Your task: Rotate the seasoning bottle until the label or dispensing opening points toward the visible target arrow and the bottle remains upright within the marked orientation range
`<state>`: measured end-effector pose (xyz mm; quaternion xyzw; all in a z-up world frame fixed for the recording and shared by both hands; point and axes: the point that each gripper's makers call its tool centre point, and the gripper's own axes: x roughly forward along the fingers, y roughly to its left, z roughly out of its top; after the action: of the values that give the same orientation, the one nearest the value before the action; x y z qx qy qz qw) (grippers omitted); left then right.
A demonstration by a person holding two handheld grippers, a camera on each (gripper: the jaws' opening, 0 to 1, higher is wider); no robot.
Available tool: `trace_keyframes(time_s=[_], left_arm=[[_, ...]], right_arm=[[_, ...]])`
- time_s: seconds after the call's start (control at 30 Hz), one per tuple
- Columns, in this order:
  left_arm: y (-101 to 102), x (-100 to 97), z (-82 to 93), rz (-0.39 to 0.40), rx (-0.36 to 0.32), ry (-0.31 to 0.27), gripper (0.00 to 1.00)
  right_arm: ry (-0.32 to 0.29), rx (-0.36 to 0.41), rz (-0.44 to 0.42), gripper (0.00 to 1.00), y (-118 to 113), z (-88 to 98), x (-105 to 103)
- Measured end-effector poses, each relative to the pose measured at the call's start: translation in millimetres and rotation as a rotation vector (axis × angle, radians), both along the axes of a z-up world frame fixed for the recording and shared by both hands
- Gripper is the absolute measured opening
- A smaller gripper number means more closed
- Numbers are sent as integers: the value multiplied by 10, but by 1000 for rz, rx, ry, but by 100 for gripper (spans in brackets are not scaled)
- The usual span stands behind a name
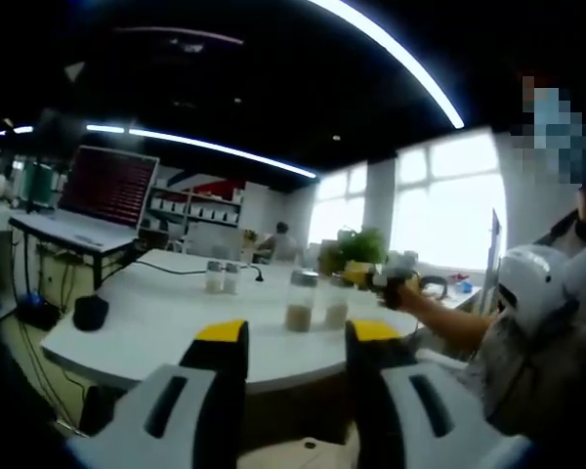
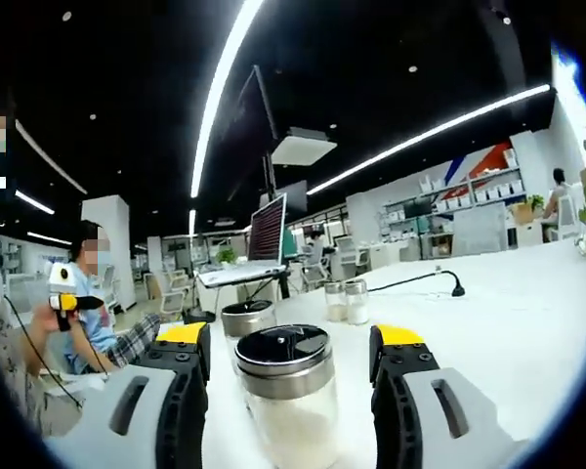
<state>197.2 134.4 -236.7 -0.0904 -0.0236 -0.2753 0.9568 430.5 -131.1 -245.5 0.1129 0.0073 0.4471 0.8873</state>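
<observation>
Seasoning bottle [image 2: 285,396], glass w/ dark metal lid, stands upright on the white bench [image 2: 527,322] near its edge, right between my right tool's [image 2: 291,352] jaws; jaws spread, not touching it, gripping nothing. A 2nd jar [image 2: 247,318] sits just behind, two small shakers [image 2: 345,301] further in. Left tool [image 1: 289,337] released too, off the bench edge, facing two jars [image 1: 301,301] w/ powder.

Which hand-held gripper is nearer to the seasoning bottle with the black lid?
The right hand-held gripper: the seasoning bottle stands between its open jaws. The left hand-held gripper hangs off the table's edge.
</observation>
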Motion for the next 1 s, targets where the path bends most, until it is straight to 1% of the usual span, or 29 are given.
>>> trace_keyframes(time_s=[0.07,0.13,0.2,0.3,0.37,0.47,0.6,0.73,0.77,0.8,0.87,0.93,1.0], left_arm=[[-15,2,-4,-2,0,2,41],[-18,2,-3,-3,4,3,41],[-15,1,6,-2,4,1,41],[-4,4,16,0,0,-2,41],[-3,14,7,2,1,1,41],[-2,19,-6,0,0,3,41],[3,16,-16,0,2,3,41],[29,0,-10,5,1,1,41],[36,-3,-7,6,1,0,41],[38,-7,-4,8,2,-2,41],[49,-10,-3,11,2,-2,41],[53,-9,-5,14,3,-2,41],[62,-7,-8,14,1,-1,41]], right_arm=[[-2,26,-10,68,12,19,-16],[-10,31,-28,67,20,52,-25],[-39,13,-69,65,-9,103,5],[-78,-10,-115,59,-22,187,-29],[-103,-31,-125,57,-9,231,-69],[-112,-52,-136,56,24,247,-96],[-120,-85,-169,55,27,225,-81],[-115,-106,-153,54,49,167,-34],[-114,-121,-151,53,43,138,-20],[-105,-136,-138,52,57,102,-16],[-92,-145,-129,44,72,56,-28],[-92,-153,-136,40,49,35,-25],[-79,-134,-132,40,33,30,-15]])
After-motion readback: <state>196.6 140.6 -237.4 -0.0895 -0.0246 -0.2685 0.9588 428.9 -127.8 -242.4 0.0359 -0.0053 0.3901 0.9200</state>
